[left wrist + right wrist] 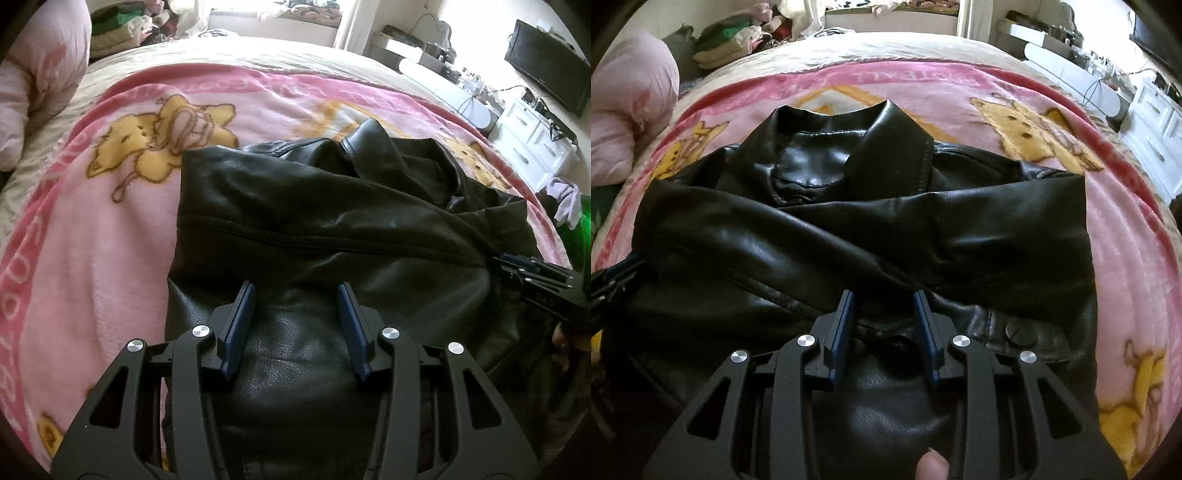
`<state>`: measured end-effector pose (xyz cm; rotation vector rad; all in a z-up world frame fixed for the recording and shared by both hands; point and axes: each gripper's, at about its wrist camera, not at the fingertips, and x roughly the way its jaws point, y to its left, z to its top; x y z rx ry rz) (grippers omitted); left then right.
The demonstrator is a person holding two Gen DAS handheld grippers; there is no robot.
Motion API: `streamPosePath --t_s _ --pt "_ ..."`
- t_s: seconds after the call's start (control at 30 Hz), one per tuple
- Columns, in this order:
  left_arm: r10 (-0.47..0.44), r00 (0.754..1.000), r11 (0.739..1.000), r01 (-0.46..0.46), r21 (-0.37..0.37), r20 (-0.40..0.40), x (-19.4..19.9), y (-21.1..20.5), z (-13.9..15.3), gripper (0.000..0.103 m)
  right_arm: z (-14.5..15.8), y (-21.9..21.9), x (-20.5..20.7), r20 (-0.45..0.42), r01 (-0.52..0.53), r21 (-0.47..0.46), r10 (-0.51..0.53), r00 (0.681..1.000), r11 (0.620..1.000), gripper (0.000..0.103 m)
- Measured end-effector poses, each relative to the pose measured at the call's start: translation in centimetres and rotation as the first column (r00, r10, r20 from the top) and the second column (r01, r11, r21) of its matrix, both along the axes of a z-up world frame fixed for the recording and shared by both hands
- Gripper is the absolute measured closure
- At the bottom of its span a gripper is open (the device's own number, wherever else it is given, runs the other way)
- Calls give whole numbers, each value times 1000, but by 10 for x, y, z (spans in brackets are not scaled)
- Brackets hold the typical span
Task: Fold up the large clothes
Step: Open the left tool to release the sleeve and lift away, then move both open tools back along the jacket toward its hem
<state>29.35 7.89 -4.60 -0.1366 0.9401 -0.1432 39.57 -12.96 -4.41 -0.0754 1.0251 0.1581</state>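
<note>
A black leather jacket [820,236] lies on a pink cartoon blanket [1126,266], collar at the far end, both sleeves folded across its front. It also shows in the left wrist view [314,206]. My left gripper [297,291] is open, its blue pads low over the jacket's near left part. My right gripper [884,299] is open over the near hem, by a snap button [1015,328]. The right gripper also shows at the right edge of the left wrist view [532,273], and the left gripper at the left edge of the right wrist view [617,280].
The blanket [92,258] covers a bed. A pink pillow [628,122] lies at the far left. Folded clothes [727,40] are stacked behind the bed. White drawers [532,136] and a dark monitor [546,62] stand at the right.
</note>
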Motion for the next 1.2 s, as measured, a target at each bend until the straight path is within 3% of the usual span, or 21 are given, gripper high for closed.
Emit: streamPosePath --t_s 0.13,0.33,0.4,0.5,0.57,0.77,0.87,0.9,1.07,1.2 --pt "2 1000 1000 -2 -12 -2 -1 0 6 65 23 -11 -15 41 -2 75 -1 999 997 71" --pt "-31 999 996 34 -77 44 -11 -3 40 54 60 -33 -54 132 0 154 -20 991 988 58" --pt "-43 998 995 47 -89 42 -15 -8 45 44 65 -36 -62 147 -11 165 -13 989 986 54" --pt "-51 998 995 55 -85 44 -23 -15 50 27 72 -40 -74 168 -24 170 -5 986 985 39" --pt "-51 998 995 54 -79 48 -28 -15 53 24 76 -42 -82 180 -30 166 -1 984 986 34" --pt "-72 997 996 72 -52 16 -43 -17 45 26 85 -42 -99 223 -63 185 20 975 981 30" --pt "-104 995 995 104 8 -10 -50 -27 32 51 89 -37 -104 241 -78 187 32 970 979 30" --pt "-112 993 993 113 28 -22 -51 -31 26 54 90 -35 -105 245 -86 190 38 969 978 30" --pt "-126 991 989 129 71 -49 -56 -34 6 55 96 -17 -111 266 -145 182 93 959 973 30" --pt "-118 992 992 121 42 -53 -57 -33 4 55 81 2 -109 227 -166 83 144 963 983 30"
